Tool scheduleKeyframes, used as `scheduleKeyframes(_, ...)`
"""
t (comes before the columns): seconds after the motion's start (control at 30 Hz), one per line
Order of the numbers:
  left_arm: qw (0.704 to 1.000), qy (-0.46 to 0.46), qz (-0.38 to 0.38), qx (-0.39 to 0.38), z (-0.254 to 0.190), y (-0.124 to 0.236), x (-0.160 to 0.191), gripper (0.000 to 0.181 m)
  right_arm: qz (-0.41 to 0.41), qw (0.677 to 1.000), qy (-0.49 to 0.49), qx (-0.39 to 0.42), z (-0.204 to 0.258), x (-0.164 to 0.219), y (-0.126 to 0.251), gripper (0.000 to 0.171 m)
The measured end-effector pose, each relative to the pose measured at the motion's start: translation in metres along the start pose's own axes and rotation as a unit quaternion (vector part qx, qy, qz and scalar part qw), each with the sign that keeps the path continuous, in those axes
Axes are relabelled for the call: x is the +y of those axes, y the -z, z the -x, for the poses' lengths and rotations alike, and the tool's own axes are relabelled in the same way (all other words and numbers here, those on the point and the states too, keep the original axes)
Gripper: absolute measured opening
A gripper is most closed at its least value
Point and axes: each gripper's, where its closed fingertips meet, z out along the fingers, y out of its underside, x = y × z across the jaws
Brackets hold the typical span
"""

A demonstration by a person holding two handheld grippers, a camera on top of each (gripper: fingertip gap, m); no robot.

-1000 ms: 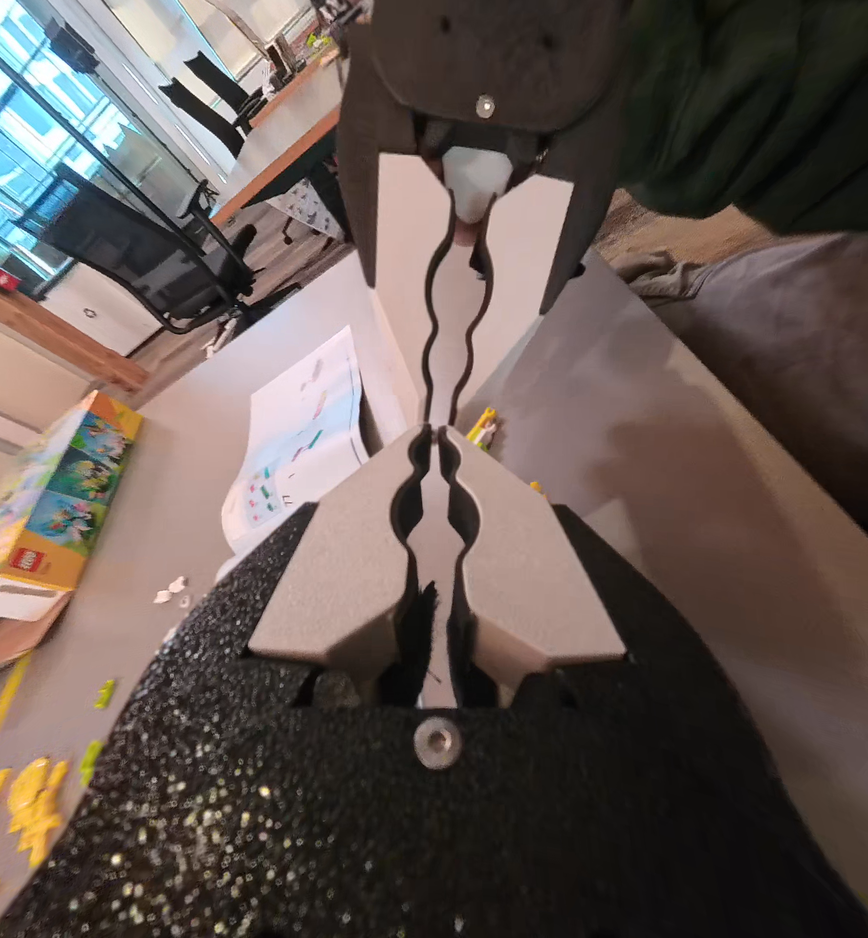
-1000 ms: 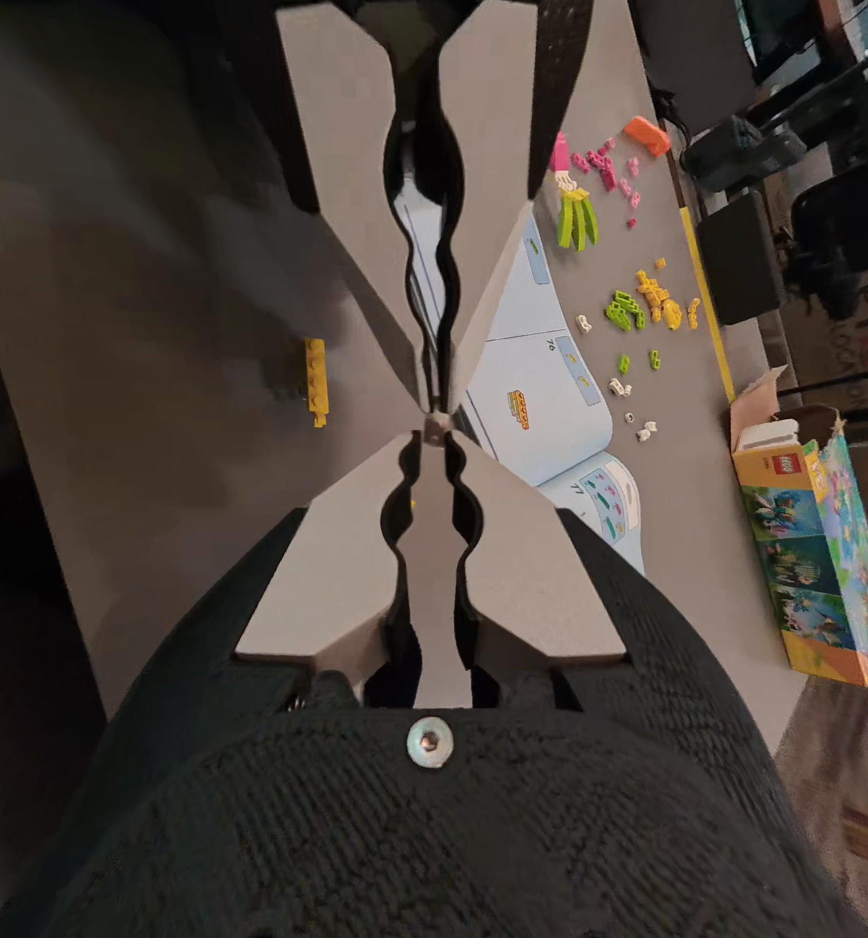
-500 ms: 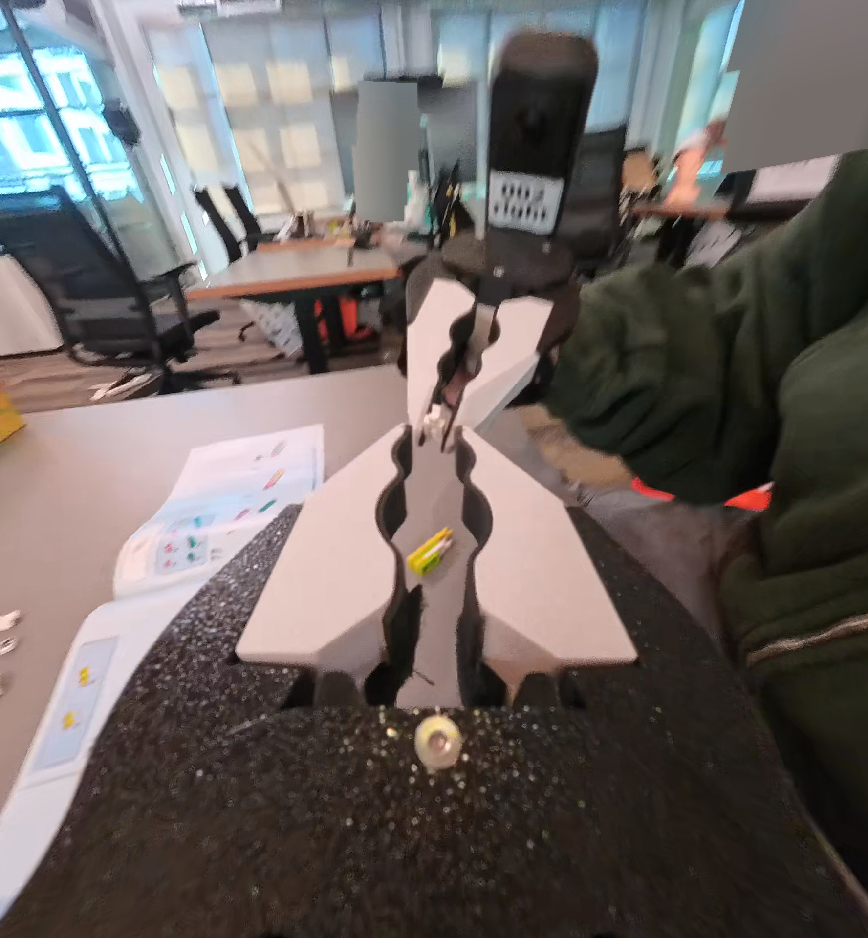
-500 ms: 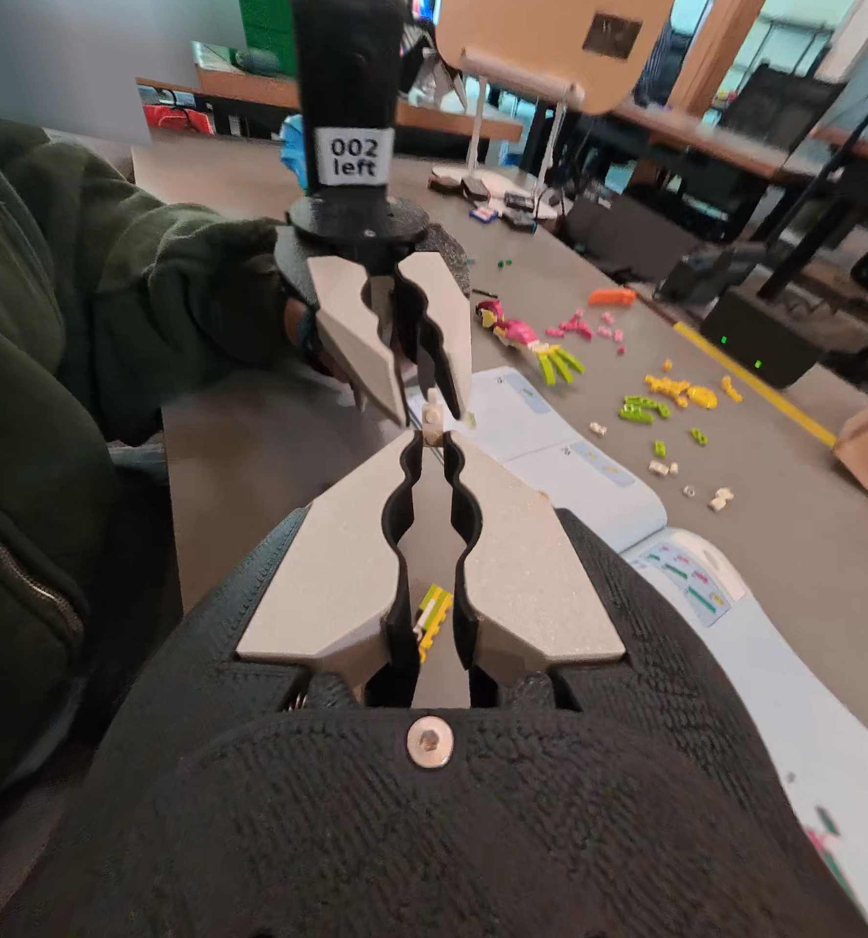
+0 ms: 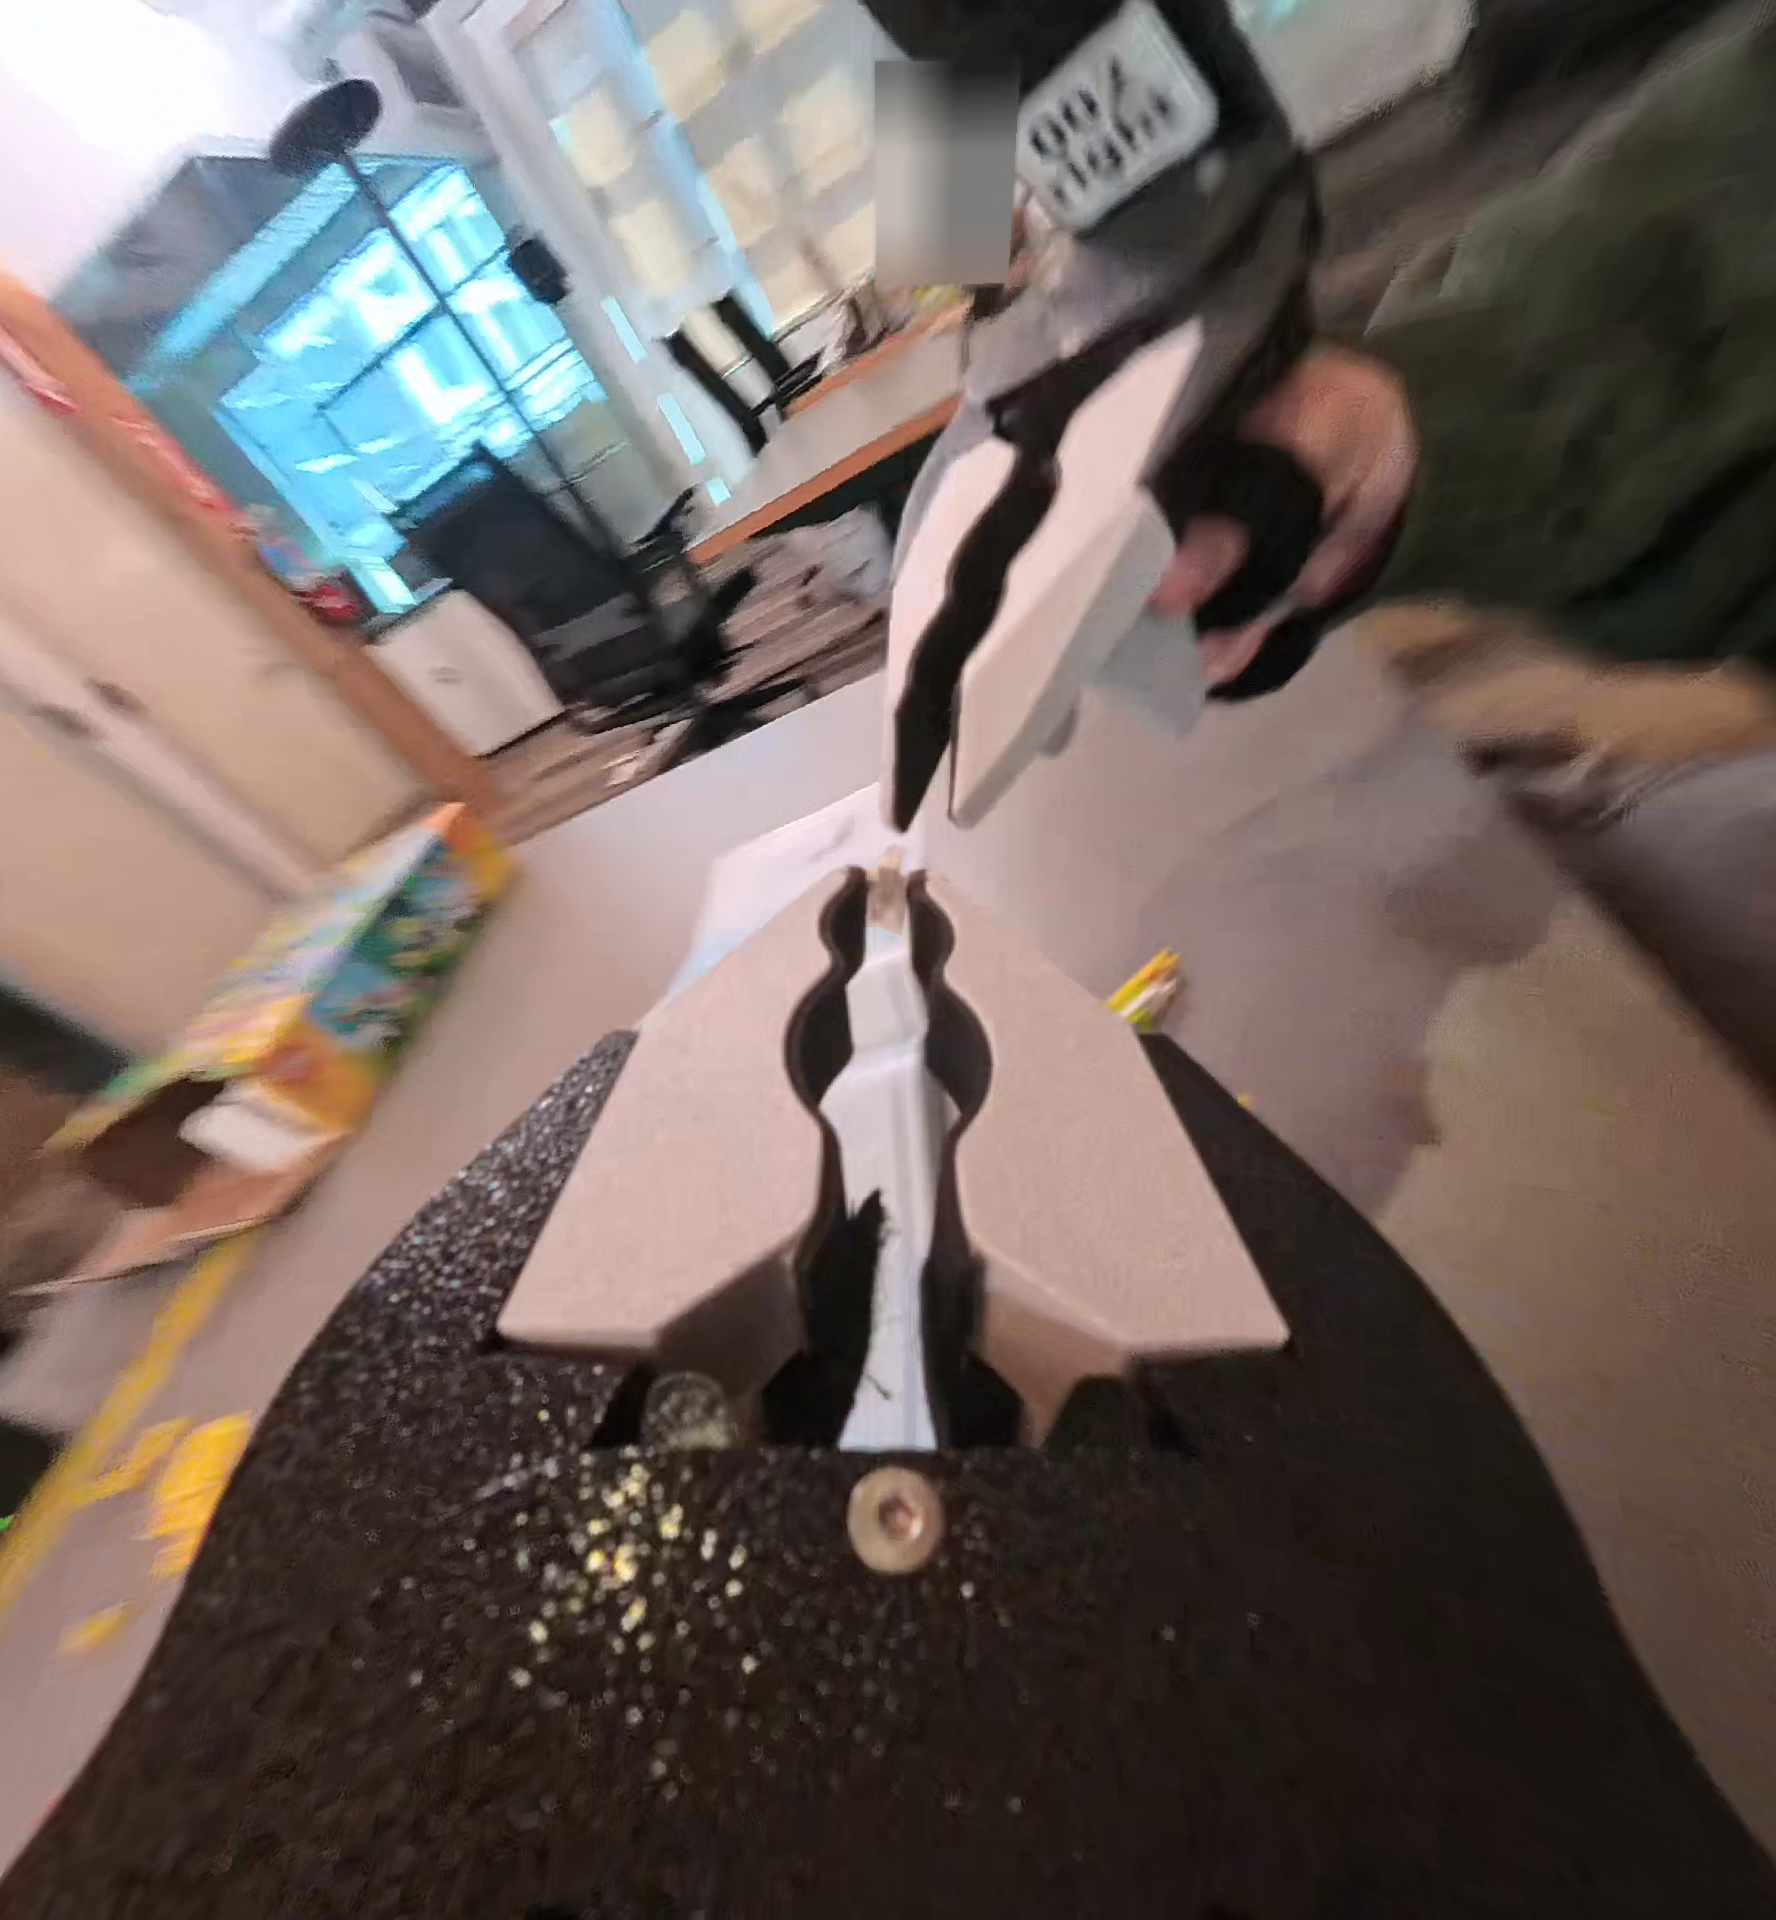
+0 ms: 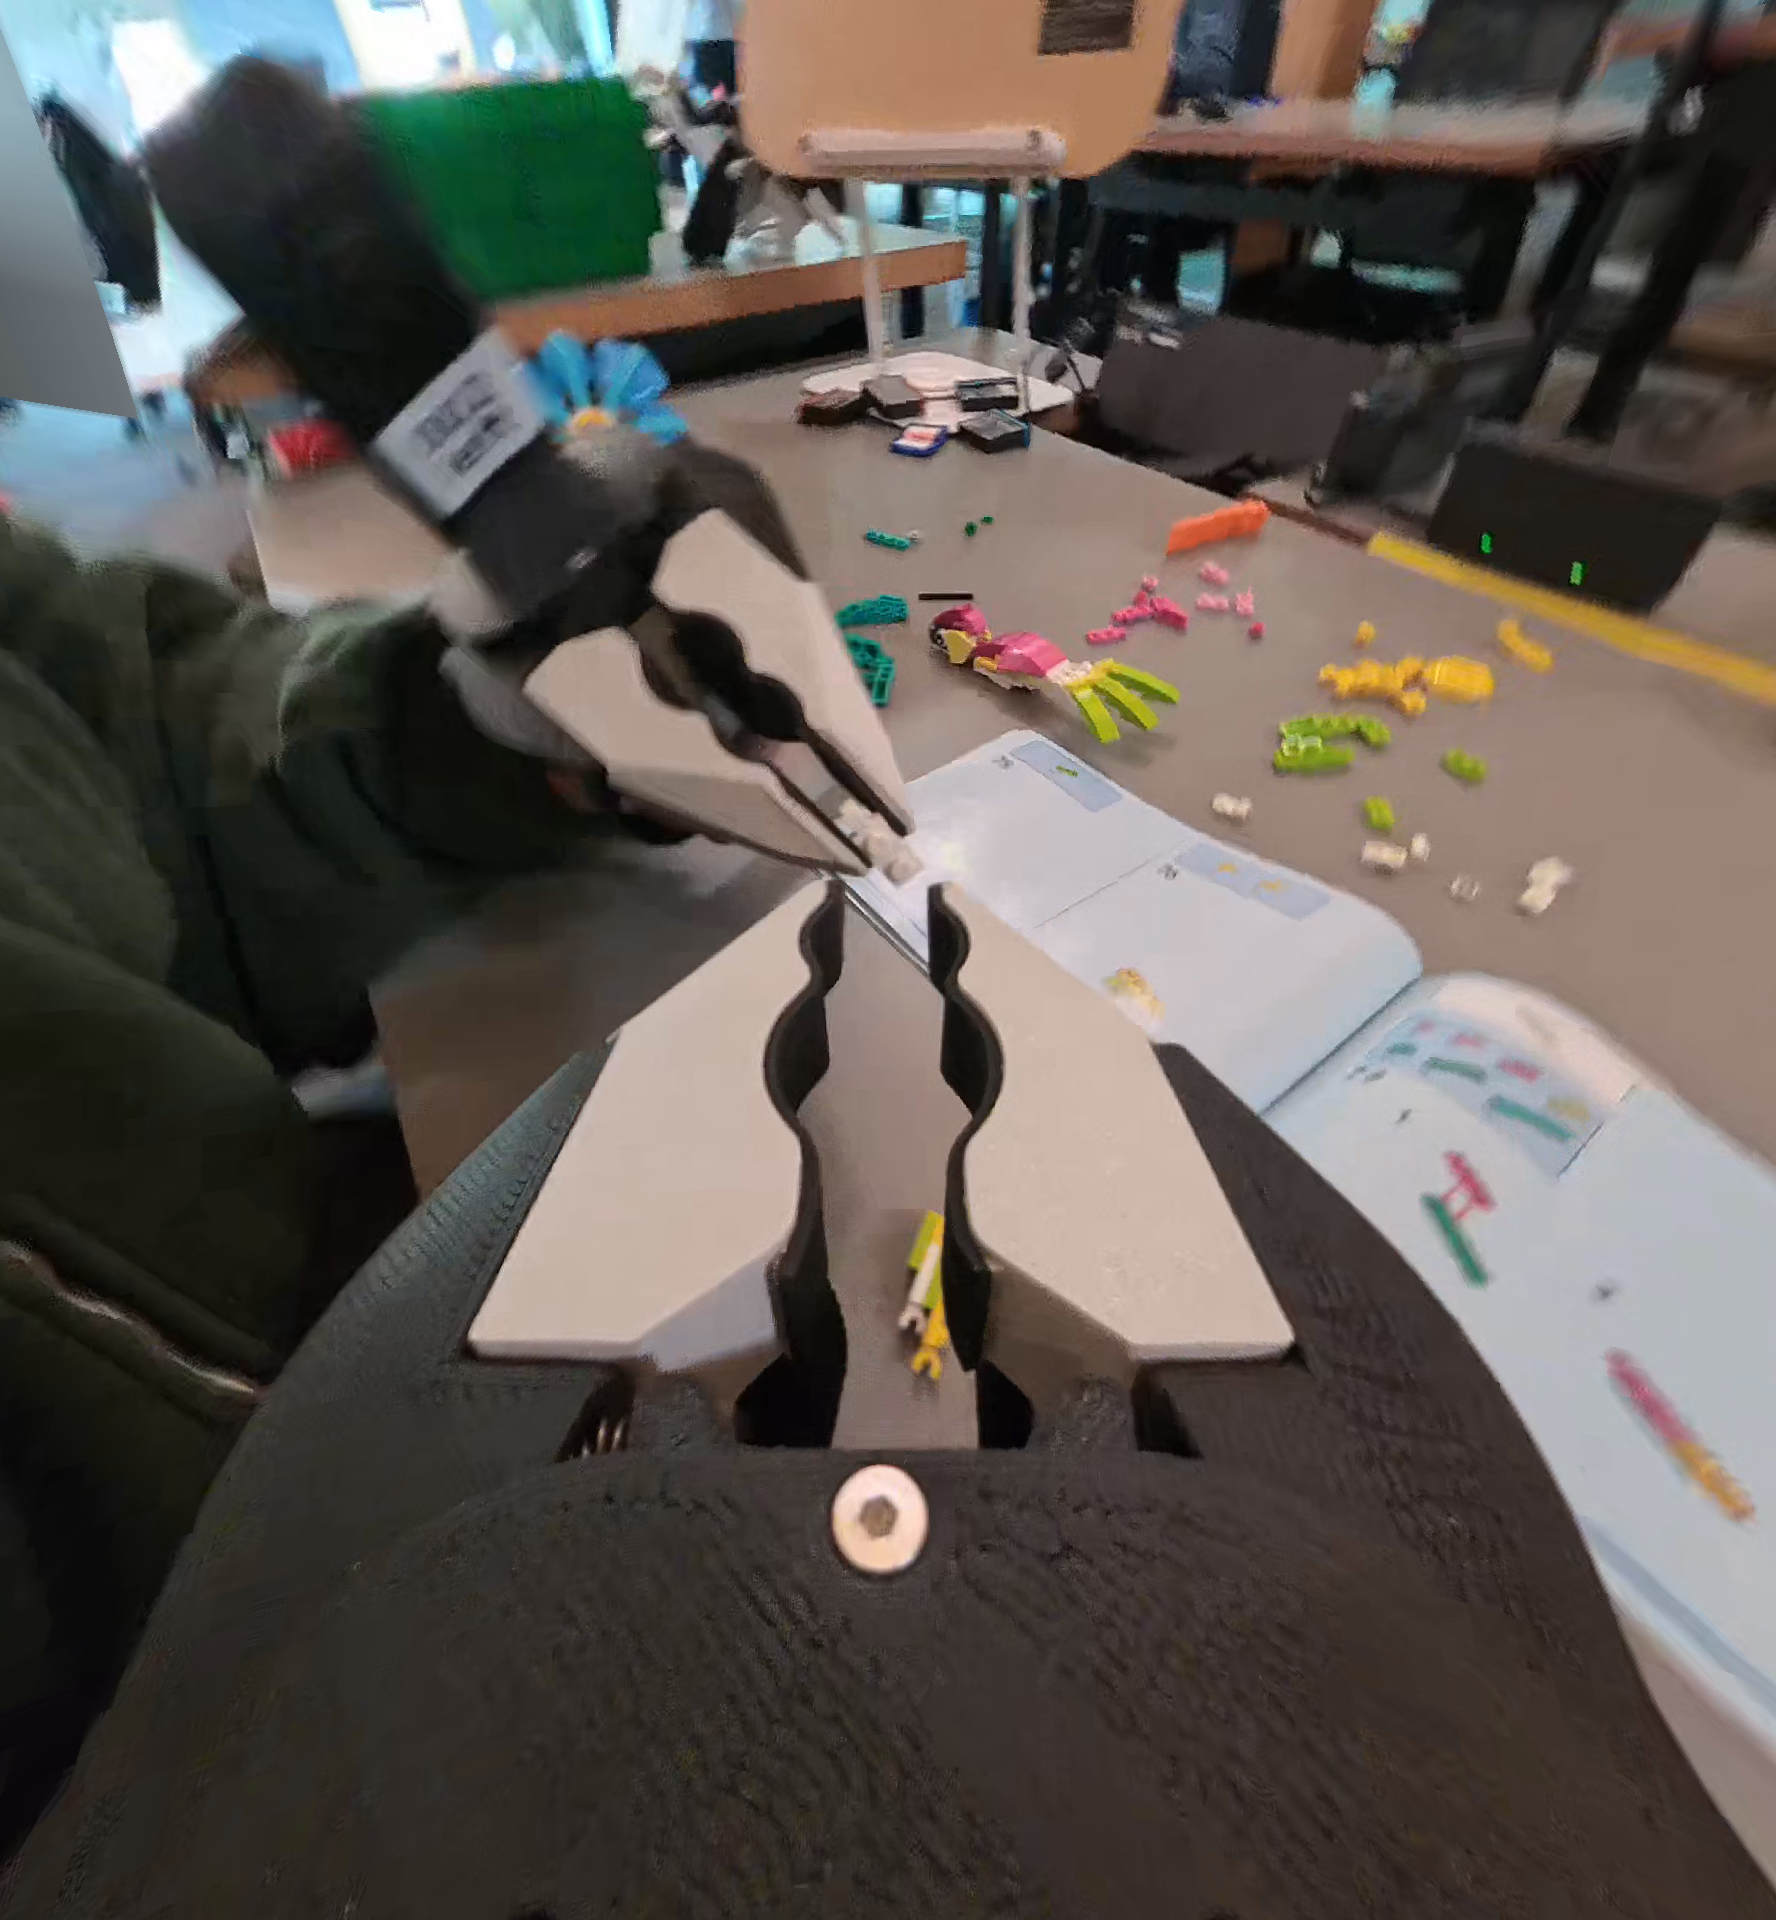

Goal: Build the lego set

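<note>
Working over grey table [image 6: 1227, 582], open instruction booklet [image 6: 1227, 935] spread right of centre. We hold left gripper [image 5: 886, 902] clamped on small white lego piece [image 5: 885, 896] at fingertips. Right gripper [image 6: 884, 902] stands apart, empty, just beside that piece. Pink-and-green lego bird [image 6: 1040, 665] lies far on table; small yellow-green piece [image 6: 923, 1283] near, below right gripper.
</note>
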Motion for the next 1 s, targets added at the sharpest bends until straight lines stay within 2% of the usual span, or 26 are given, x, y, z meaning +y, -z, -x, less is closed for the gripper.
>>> scheduleKeyframes(0.03, 0.998, -0.046, 0.023, -0.024, 0.002, -0.001, 0.004, 0.005, -0.002, 0.999, -0.038, -0.006, 0.000, 0.000, -0.002, 0.013)
scheduleKeyframes(0.1, 0.989, -0.117, 0.065, -0.057, 0.004, -0.003, 0.012, 0.006, 0.005, 0.996, -0.090, -0.009, -0.001, 0.005, -0.007, 0.009)
scheduleKeyframes(0.17, 0.980, -0.157, 0.104, -0.069, 0.003, -0.007, 0.021, 0.006, 0.015, 0.995, -0.102, -0.002, -0.002, 0.011, -0.012, 0.012)
scheduleKeyframes(0.5, 0.945, -0.254, 0.194, -0.073, -0.005, -0.016, 0.044, 0.006, 0.044, 0.988, -0.142, 0.035, -0.013, 0.028, -0.019, 0.009)
scheduleKeyframes(0.6, 0.939, -0.273, 0.196, -0.079, -0.006, -0.017, 0.043, 0.006, 0.050, 0.986, -0.152, 0.041, -0.016, 0.032, -0.019, 0.002)
scheduleKeyframes(0.73, 0.931, -0.290, 0.199, -0.095, -0.003, -0.016, 0.039, 0.005, 0.051, 0.984, -0.166, 0.037, -0.015, 0.033, -0.019, 0.015)
scheduleKeyframes(0.9, 0.916, -0.328, 0.208, -0.099, -0.004, -0.017, 0.041, 0.005, 0.062, 0.983, -0.167, 0.040, -0.015, 0.036, -0.021, 0.007)
scheduleKeyframes(1.0, 0.918, -0.325, 0.206, -0.099, -0.004, -0.017, 0.041, 0.005, 0.068, 0.983, -0.162, 0.047, -0.016, 0.037, -0.021, 0.003)
